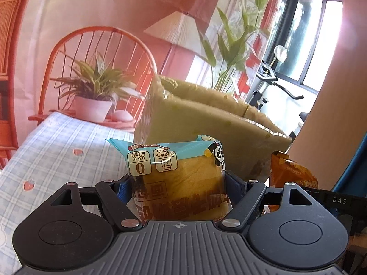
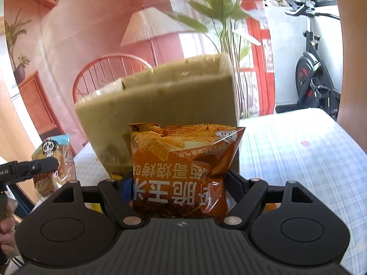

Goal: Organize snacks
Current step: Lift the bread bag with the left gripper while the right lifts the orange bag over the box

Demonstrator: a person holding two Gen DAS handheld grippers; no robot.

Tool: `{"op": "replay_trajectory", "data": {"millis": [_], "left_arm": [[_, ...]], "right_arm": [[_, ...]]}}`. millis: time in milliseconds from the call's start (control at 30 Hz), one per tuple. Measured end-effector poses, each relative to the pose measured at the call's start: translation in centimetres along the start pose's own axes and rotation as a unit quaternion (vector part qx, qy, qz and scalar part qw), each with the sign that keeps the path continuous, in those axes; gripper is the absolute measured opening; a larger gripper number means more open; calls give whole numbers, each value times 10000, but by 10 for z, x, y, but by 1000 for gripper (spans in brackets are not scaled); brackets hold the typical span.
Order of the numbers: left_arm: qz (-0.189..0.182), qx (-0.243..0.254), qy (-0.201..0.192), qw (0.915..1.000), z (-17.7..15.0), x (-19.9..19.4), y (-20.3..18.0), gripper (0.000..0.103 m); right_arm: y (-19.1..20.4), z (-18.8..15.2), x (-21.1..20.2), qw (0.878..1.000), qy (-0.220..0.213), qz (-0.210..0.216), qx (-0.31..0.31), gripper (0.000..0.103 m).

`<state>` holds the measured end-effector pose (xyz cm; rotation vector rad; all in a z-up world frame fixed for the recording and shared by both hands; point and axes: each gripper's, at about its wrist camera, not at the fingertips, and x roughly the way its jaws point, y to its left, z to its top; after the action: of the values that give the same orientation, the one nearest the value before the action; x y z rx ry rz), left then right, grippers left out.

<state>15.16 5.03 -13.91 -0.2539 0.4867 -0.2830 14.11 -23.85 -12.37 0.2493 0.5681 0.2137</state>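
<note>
My left gripper (image 1: 179, 190) is shut on a wrapped cake snack (image 1: 179, 178) with a blue top band, held upright above the table. My right gripper (image 2: 180, 190) is shut on an orange chip bag (image 2: 181, 165), also held upright. An olive-green storage box (image 1: 206, 119) stands just behind both snacks; it also shows in the right wrist view (image 2: 160, 100). The chip bag shows at the right of the left wrist view (image 1: 291, 171). The cake snack and the left gripper show at the left of the right wrist view (image 2: 55, 160).
The table has a blue checked cloth (image 1: 57, 151), also seen in the right wrist view (image 2: 298, 155). An orange rattan chair (image 1: 103, 43) with a potted plant (image 1: 96, 96) stands behind. An exercise bike (image 2: 316, 68) stands at the right. A wooden table edge (image 1: 332, 91) curves at the right.
</note>
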Motion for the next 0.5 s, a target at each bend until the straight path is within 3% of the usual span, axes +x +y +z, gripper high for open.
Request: {"op": "replay_trajectory", "data": {"millis": [500], "left_arm": [[-299,244,-431,9983,67,-8,-36,81]], "right_arm": [[1,78,-25,9959,-718,480,-266,79]]}}
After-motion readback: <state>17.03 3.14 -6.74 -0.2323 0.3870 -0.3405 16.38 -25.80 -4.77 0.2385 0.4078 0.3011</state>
